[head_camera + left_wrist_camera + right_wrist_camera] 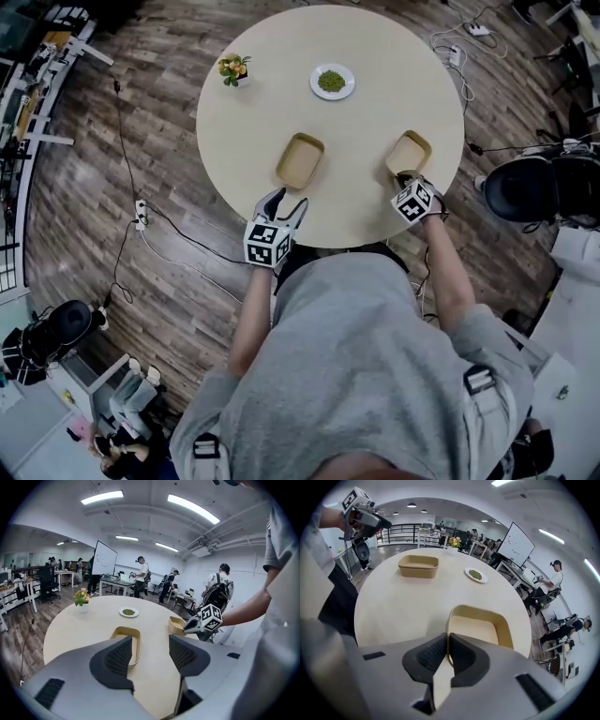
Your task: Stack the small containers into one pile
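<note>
Right gripper: clenched on the near wall of the right container, with the thin rim pinched between its pads. It points steeply down at the edge of the tabletop closest to you.
Left gripper: released, with the jaws apart and nothing between them. It hovers over the near edge of the tabletop.
Right container: runs straight ahead from your right gripper, open side up and empty. I cannot tell whether it has left the tabletop.
Left container: just ahead of your left gripper, beyond its jaw tips and untouched. It lies well off to the left of your right gripper across bare tabletop. From the right gripper view its wall shows a seam, so it may be two nested together; I cannot say for sure.
Step in hand: by my reading, the pick-up. You have your grip on the right container and the stack is not yet made.
Next move: lift it clear, carry it across to the left container, line up the two rims and lower it in squarely. A pinch on one wall lets it tilt, so keep it level. Your left gripper could steady the lower one.
Farther off: a plate of something green and a potted plant sit beyond both grippers, clear of the path.
</note>
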